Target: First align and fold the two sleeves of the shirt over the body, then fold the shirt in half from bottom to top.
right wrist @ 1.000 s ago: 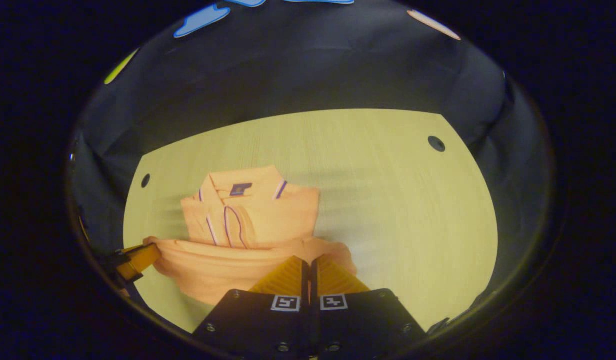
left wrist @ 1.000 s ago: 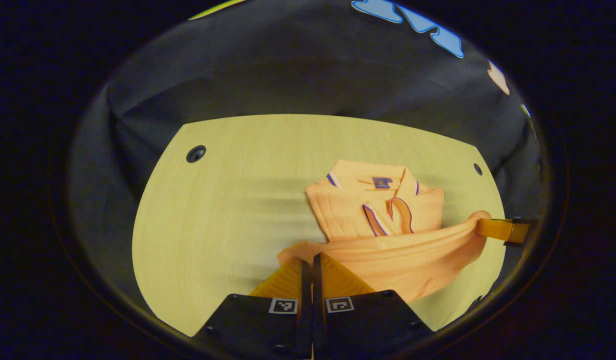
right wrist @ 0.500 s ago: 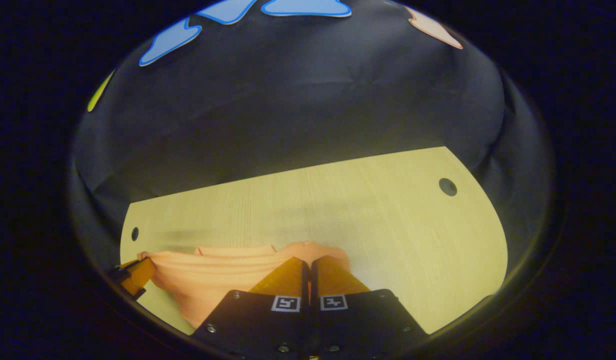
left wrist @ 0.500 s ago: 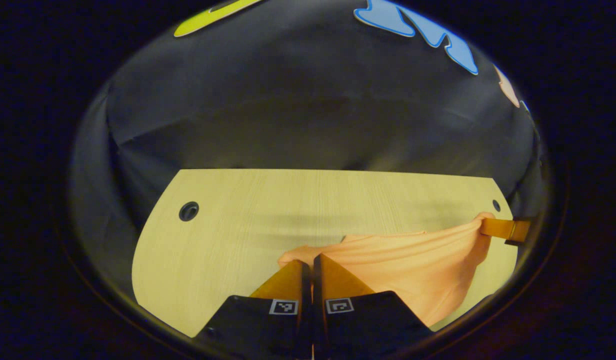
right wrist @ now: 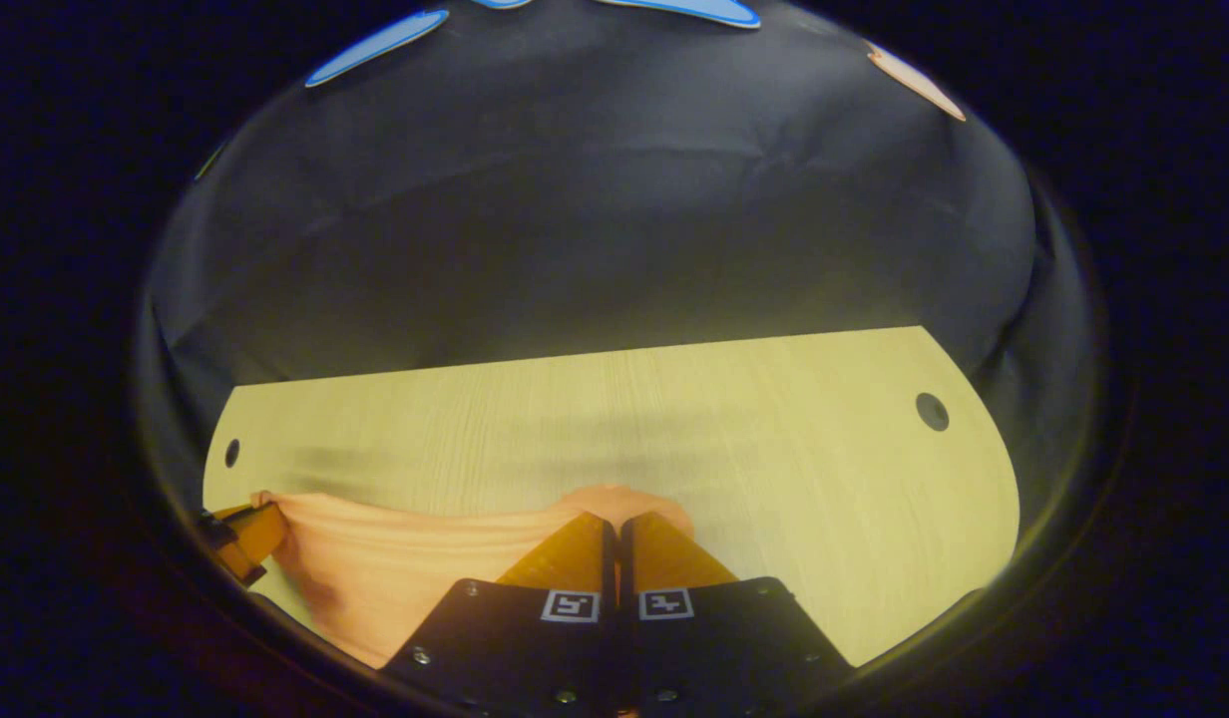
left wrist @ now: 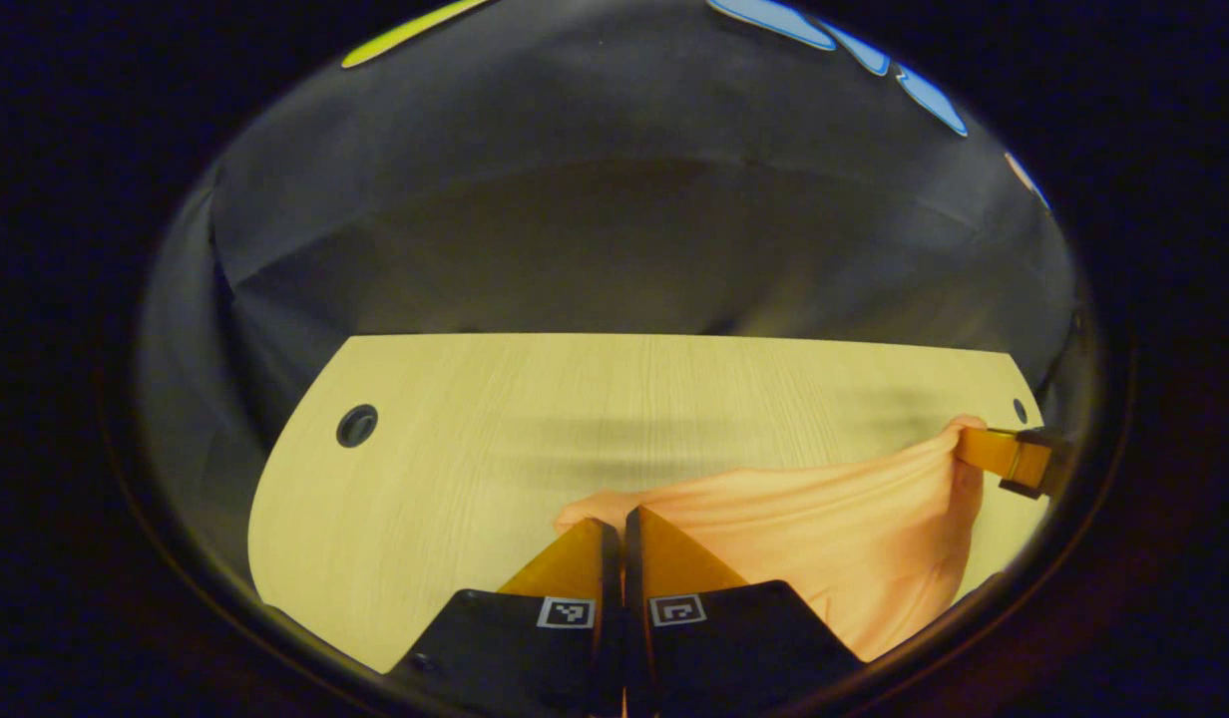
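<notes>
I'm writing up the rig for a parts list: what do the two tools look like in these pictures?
Each tool has two wedge-shaped fingers with ribbed faces on black blocky mounts. Each mount carries a small square black-and-white marker and small screws near its edges. That holds for the left tool and the right tool alike. No cable, hand or sleeve can be made out.

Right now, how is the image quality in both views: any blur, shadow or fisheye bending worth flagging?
Left gripper view: dim and warm; the table far edge bows, soft streaky shadows lie across it, and the shirt is mildly soft. Right gripper view: the same dimness, a broad soft shadow on the wood above the shirt; no glare.
</notes>
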A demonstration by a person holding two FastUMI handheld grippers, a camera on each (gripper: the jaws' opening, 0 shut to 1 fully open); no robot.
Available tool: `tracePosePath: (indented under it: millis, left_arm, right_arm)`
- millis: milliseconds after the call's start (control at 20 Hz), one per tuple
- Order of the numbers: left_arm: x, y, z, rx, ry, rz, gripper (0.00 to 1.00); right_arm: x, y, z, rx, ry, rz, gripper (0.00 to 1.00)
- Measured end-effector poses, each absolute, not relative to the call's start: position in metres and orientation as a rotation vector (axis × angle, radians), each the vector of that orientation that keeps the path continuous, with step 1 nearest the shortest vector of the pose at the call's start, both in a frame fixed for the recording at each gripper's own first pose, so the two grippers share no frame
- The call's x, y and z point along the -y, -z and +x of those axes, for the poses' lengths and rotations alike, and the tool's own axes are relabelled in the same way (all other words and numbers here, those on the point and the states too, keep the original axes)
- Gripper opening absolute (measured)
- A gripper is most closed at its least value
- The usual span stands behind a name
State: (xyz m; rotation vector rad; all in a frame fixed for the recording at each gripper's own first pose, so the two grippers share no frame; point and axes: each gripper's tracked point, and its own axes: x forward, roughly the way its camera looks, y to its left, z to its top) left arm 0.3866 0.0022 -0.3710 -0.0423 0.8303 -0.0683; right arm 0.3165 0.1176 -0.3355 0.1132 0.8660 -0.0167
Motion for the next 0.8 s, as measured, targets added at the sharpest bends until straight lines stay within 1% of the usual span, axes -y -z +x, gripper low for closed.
tracePosePath:
  millis: [200, 300, 350, 400, 450, 500, 550, 600, 650, 700, 750, 800]
  left_arm:
    - [-0.011, 0.387, 0.379, -0.862, 0.045, -0.064, 0.06]
    - [-0.011, 0.387, 0.380, -0.856, 0.042, -0.091, 0.08]
    - [-0.013, 0.385, 0.378, -0.856, 0.038, -0.099, 0.13]
    - [-0.013, 0.382, 0.375, -0.858, 0.043, -0.108, 0.10]
    - [-0.011, 0.381, 0.373, -0.861, 0.049, -0.113, 0.12]
    - [-0.013, 0.380, 0.373, -0.866, 0.047, -0.106, 0.17]
    - [-0.013, 0.380, 0.372, -0.867, 0.042, -0.101, 0.33]
    - [-0.014, 0.379, 0.371, -0.867, 0.041, -0.104, 0.35]
    - [-0.011, 0.375, 0.368, -0.870, 0.051, -0.116, 0.36]
    - [-0.010, 0.374, 0.366, -0.872, 0.056, -0.121, 0.49]
    - [-0.009, 0.372, 0.362, -0.875, 0.062, -0.120, 0.63]
    - [-0.009, 0.368, 0.358, -0.871, 0.065, -0.112, 0.65]
  right_arm:
    - [-0.118, 0.345, 0.314, -0.874, -0.010, 0.108, 0.00]
    - [-0.118, 0.348, 0.315, -0.883, -0.017, 0.115, 0.01]
    - [-0.118, 0.350, 0.315, -0.889, -0.022, 0.122, 0.05]
    - [-0.117, 0.352, 0.316, -0.892, -0.026, 0.132, 0.05]
    - [-0.115, 0.352, 0.314, -0.891, -0.022, 0.137, 0.05]
    - [-0.112, 0.351, 0.312, -0.891, -0.020, 0.142, 0.05]
    - [-0.113, 0.349, 0.311, -0.888, -0.020, 0.147, 0.08]
    - [-0.110, 0.349, 0.309, -0.888, -0.021, 0.147, 0.08]
    - [-0.107, 0.350, 0.304, -0.893, -0.023, 0.149, 0.17]
    - [-0.105, 0.349, 0.299, -0.897, -0.025, 0.154, 0.24]
    - [-0.104, 0.344, 0.298, -0.897, -0.023, 0.160, 0.39]
    - [-0.101, 0.340, 0.294, -0.902, -0.021, 0.165, 0.39]
